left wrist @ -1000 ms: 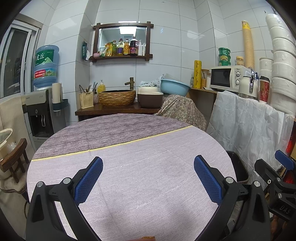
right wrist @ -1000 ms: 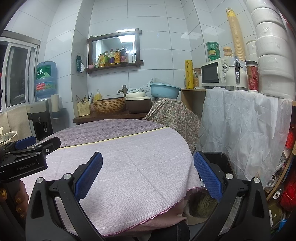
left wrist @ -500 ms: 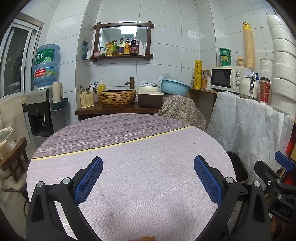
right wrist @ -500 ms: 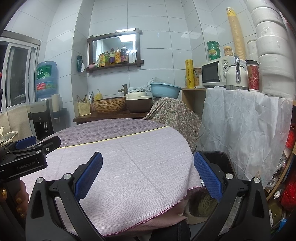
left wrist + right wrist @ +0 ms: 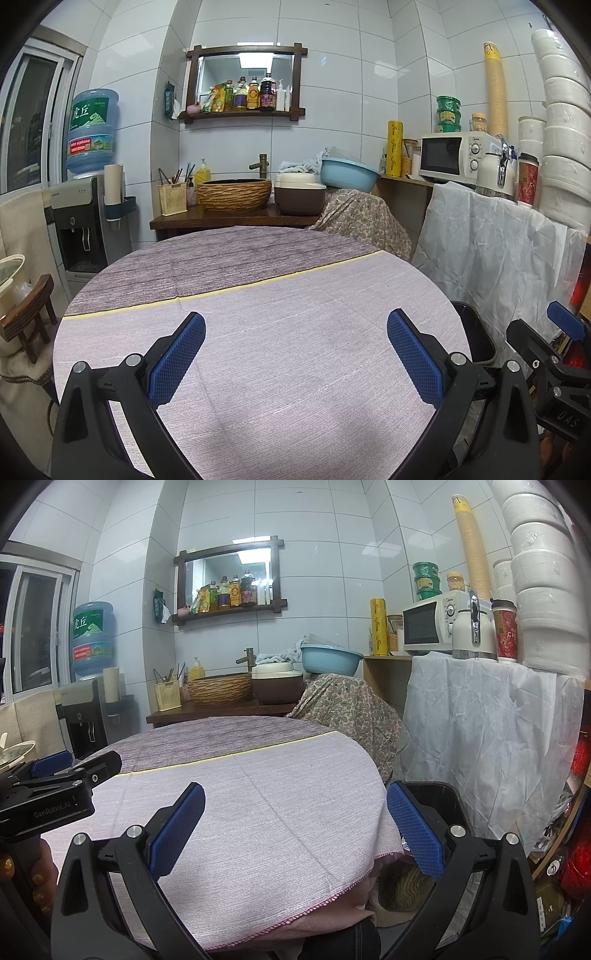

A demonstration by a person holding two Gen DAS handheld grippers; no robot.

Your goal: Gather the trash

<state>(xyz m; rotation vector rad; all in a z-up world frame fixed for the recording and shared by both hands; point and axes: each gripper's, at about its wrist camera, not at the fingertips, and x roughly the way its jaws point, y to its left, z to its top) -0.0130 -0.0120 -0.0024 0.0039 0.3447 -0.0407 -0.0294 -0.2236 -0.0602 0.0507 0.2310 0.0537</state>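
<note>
A round table under a pinkish-grey cloth fills both views, and I see no trash on it. My left gripper hovers open over its near half with nothing between the blue pads. My right gripper is open too, held over the table's right edge, above a black bin on the floor. That bin shows in the left wrist view past the table's right rim. The right gripper's body appears at the left wrist view's right border, the left gripper's body at the right wrist view's left border.
A wooden counter behind the table carries a woven basin, a brown pot and a blue tub. A white-draped shelf with a microwave stands right. A water dispenser and wooden stool stand left.
</note>
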